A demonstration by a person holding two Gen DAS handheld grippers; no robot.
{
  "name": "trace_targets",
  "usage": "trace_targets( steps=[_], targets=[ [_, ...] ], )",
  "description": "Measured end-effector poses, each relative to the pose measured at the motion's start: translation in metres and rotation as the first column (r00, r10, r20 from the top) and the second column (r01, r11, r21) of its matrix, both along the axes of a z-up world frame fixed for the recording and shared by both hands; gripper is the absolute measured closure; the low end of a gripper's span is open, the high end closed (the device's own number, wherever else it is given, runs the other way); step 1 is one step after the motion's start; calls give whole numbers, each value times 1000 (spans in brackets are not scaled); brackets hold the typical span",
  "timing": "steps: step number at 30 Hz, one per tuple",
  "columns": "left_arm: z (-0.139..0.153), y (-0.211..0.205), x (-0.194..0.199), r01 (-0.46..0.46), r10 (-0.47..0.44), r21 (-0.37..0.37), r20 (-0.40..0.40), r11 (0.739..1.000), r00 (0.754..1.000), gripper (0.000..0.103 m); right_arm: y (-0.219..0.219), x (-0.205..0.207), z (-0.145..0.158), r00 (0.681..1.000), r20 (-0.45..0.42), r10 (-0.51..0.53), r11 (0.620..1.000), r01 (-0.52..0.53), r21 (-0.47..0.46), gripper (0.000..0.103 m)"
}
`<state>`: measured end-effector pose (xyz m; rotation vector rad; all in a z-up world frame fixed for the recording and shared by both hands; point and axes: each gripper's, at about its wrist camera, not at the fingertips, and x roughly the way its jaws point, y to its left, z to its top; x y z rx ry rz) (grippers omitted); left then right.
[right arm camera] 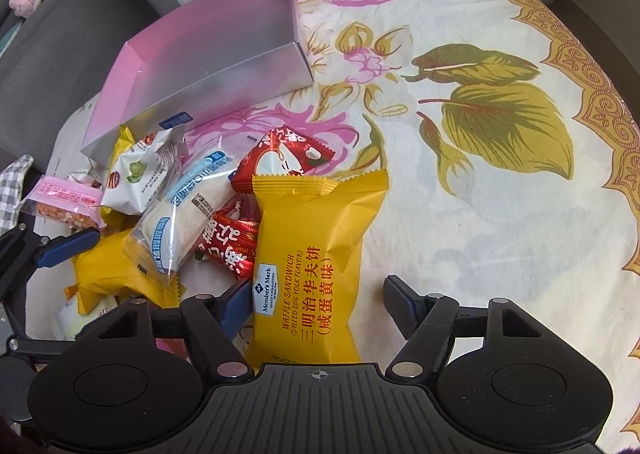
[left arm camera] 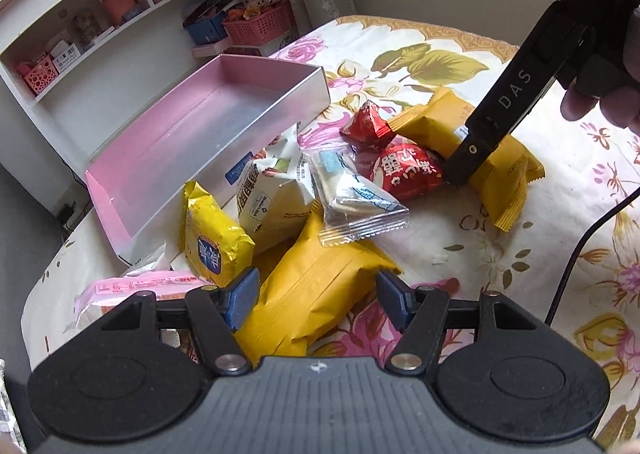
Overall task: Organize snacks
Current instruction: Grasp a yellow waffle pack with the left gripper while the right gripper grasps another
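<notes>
Count done: zero packets lie in the open pink-and-silver cardboard box (left arm camera: 208,122); in both views what shows of its floor is bare.
Box place: upper left of both views, on the floral-clothed tabletop (right arm camera: 460,214), just behind the pile.
Pile: yellow, red, white, clear and pink packets heaped centre-left in the left wrist view, touching and overlapping.
Left hand-held gripper (left arm camera: 316,300): jaws apart and straddling a large plain yellow foil snack bag (left arm camera: 312,294) at lower centre; the blue pads look to be against its sides, but a firm clamp cannot be told.
Right hand-held gripper (right arm camera: 320,310): jaws apart around a yellow waffle-sandwich packet (right arm camera: 308,254) at centre; the left pad is at the packet's edge, the right pad stands clear.
Also waiting: a red printed candy packet (left arm camera: 408,170), a clear wrapped rice-cake packet (right arm camera: 180,222), a white nut-print pouch (right arm camera: 140,174), a pink-labelled clear packet (right arm camera: 64,202).
Progress: judged at the very start; two grasps forming, nothing lifted.
Left to do: close on both yellow packets, carry them up-left into the box, then clear the remaining heap.
</notes>
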<state>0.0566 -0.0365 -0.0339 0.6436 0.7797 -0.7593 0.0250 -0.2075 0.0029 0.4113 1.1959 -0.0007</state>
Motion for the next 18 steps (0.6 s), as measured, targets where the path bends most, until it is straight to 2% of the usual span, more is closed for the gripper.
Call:
trace_targets(
  steps=[7,10,13,16,18],
  targets=[
    [0,1,-13,31,-30,10,-82,999,996,37,-1,-3,1,1000,5,-3,1000,3,-9,40],
    [-5,1,-9,-14,16,23,-81,1000,997,36,-3,-4,1,1000,10,-11,1000,11,-8,43],
    [-13,0,0,-73,76,29,-97,997,992,40,-5,-4,1,1000,16,-20,1000,20,-7,45],
    [-14,1,6,-120,119,-4,-122,993,985,45,-6,-5,0,999,23,-24,1000,24,-10,48],
    [-13,1,7,-137,134,-18,-134,990,982,50,-6,-5,1,999,30,-21,1000,21,-14,57]
  ],
)
